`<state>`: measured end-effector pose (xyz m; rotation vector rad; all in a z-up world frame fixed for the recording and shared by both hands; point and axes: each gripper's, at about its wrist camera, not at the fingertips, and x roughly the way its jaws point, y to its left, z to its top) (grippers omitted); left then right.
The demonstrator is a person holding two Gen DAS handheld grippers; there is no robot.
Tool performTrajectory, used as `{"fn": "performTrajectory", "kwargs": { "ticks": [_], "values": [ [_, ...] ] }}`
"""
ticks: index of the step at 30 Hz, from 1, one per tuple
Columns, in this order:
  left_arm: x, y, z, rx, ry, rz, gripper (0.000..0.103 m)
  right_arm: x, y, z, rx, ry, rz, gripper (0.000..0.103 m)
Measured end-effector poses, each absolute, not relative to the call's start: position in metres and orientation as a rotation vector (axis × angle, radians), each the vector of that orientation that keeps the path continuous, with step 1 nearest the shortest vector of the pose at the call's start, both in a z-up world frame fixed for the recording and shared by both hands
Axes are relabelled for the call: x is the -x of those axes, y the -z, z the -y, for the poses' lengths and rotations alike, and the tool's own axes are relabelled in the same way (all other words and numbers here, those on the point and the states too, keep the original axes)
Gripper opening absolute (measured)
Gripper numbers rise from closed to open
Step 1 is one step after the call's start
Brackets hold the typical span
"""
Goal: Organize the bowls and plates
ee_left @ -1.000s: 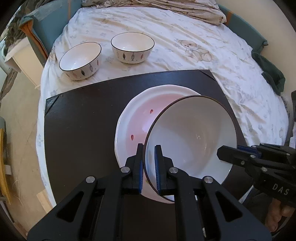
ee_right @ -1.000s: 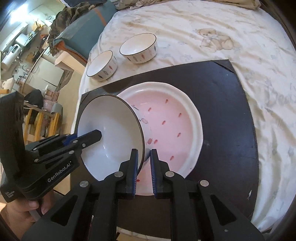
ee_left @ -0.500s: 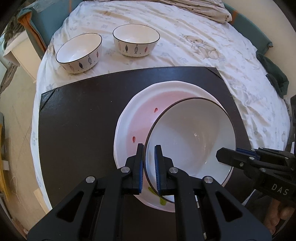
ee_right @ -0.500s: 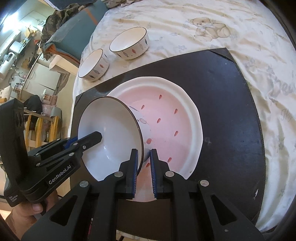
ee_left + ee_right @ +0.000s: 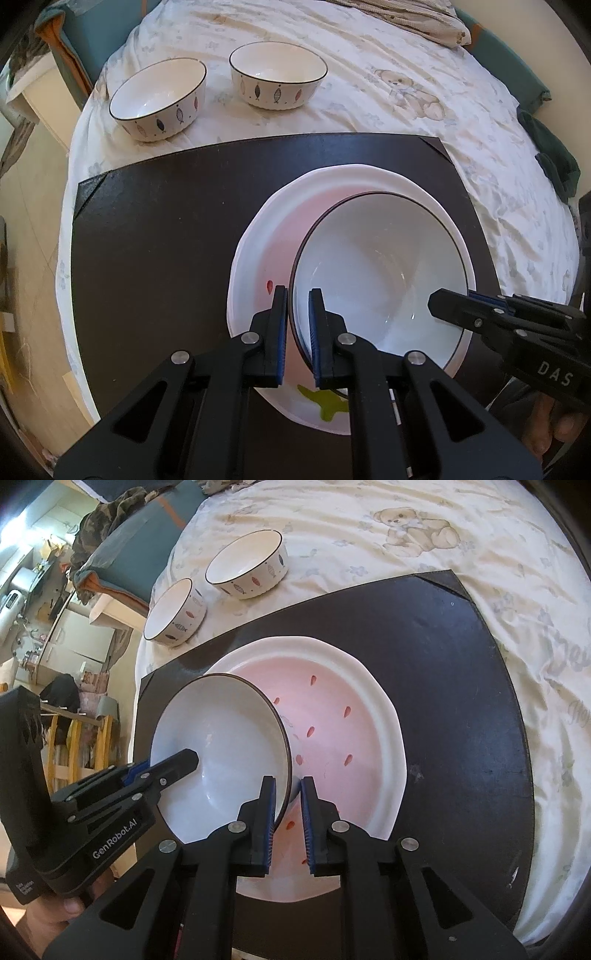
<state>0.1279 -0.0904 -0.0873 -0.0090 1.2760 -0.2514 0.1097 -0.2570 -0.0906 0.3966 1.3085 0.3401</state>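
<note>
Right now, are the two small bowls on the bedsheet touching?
Apart. The left wrist view shows bare bedsheet between the first small bowl and second small bowl.

A home bedroom. The work happens on a bed (image 5: pixel 369 74) under a cream sheet printed with a teddy bear (image 5: pixel 413 528) and small flowers; a dark board (image 5: pixel 166 240) lies on it as a work surface. Rumpled clothes (image 5: pixel 103 520) and a teal cushion (image 5: pixel 147 542) lie at the bed's edge. Beyond, pale cabinets (image 5: pixel 66 642) and a wooden rack (image 5: pixel 66 746) stand on a light floor.
</note>
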Motion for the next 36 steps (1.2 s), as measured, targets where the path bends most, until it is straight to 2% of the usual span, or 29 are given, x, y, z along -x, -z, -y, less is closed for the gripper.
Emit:
{"fn": "performTrajectory", "kwargs": {
  "ticks": [19, 21, 36],
  "values": [
    [-0.132, 0.085, 0.077, 0.076, 0.253, -1.283, 0.011, -0.112, 0.091, 0.269, -0.514, -0.359, -1.303, 0.020],
    [-0.132, 0.085, 0.080, 0.079, 0.271, -1.281, 0.008, -0.109, 0.089, 0.270, -0.520, -0.360, -1.296, 0.020],
    [-0.133, 0.085, 0.107, 0.017, 0.331, -1.247, 0.011, -0.108, 0.089, 0.282, -0.496, -0.290, -1.285, 0.020]
  ]
}}
